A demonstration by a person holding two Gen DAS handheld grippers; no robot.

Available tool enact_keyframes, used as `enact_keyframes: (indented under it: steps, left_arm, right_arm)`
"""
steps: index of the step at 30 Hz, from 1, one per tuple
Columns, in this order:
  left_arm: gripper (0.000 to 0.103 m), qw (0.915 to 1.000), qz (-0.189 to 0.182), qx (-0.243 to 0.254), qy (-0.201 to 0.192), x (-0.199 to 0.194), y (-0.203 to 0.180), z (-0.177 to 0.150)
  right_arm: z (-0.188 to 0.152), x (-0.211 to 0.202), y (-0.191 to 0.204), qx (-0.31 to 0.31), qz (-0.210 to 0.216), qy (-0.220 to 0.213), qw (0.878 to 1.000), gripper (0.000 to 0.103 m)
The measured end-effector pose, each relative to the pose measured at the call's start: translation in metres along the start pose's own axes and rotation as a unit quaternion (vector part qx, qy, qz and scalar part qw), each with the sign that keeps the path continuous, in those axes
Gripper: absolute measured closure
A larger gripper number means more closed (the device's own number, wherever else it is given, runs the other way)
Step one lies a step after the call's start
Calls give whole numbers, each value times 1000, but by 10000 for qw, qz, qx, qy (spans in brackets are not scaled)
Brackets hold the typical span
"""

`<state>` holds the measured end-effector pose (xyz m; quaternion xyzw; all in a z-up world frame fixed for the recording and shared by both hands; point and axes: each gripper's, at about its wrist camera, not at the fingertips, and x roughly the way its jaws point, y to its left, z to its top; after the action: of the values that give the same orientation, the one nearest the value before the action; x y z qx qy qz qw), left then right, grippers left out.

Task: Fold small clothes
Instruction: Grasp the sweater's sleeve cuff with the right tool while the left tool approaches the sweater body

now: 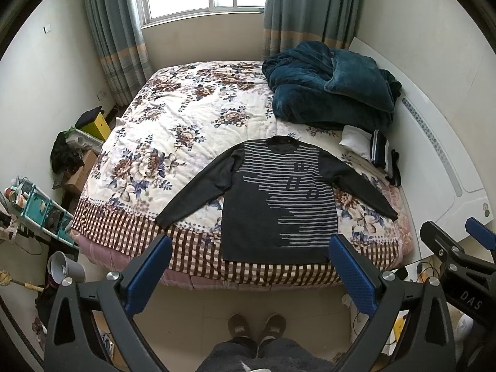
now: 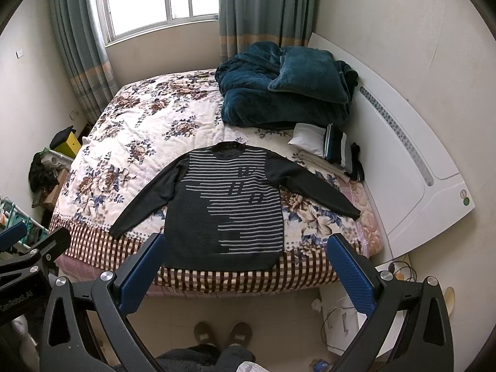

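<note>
A dark grey sweater (image 1: 248, 223) (image 2: 192, 235) with pale stripes lies flat and face up on the near part of the bed, both sleeves spread out, hem toward me. My left gripper (image 1: 249, 243) hangs open above the bed's near edge, in front of the hem, holding nothing. My right gripper (image 2: 246, 241) is open too, at the same height, empty. In the left wrist view the right gripper (image 1: 455, 232) shows at the right edge. The left gripper (image 2: 21, 241) appears at the left edge of the right wrist view.
The bed's floral quilt (image 1: 173, 114) has a teal blanket heap (image 1: 325, 86) at the far right and folded clothes (image 1: 369, 145) by the white headboard (image 1: 434, 142). Clutter and boxes (image 1: 74, 161) fill the left floor. A person's slippered feet (image 1: 257, 328) stand below.
</note>
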<state>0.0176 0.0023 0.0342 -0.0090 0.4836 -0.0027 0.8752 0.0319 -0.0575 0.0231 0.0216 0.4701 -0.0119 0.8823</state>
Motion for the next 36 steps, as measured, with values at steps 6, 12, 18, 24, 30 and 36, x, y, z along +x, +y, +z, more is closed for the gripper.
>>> enact_keyframes:
  steps: [6,12,18,24,30,36]
  left_arm:
    - [0,9998,-5,95,-150,15,2,10]
    - [0,9987,152,292,-393,64,6,31]
    - [0,9976,267,518,-363,121,-3,46]
    - [0,9974,428,561,-136,199,-34,72]
    - [0,9955,737,579,154,297,-85,98]
    - [0,9891,902,523,1039,433,-138,93]
  right_arm:
    - [12,-7,0,77,-65,-2,9999,0]
    - [25,23,-8,363,-317,-91,9988,0]
    - [44,102,-22,881,-626,-67,9941,0]
    - [74,201,-69,1368,-687,193,9880,0]
    - [95,348,-152,1924,-465,754,9773,0]
    - [62,503,-268,2880,-288,1436,9463,0]
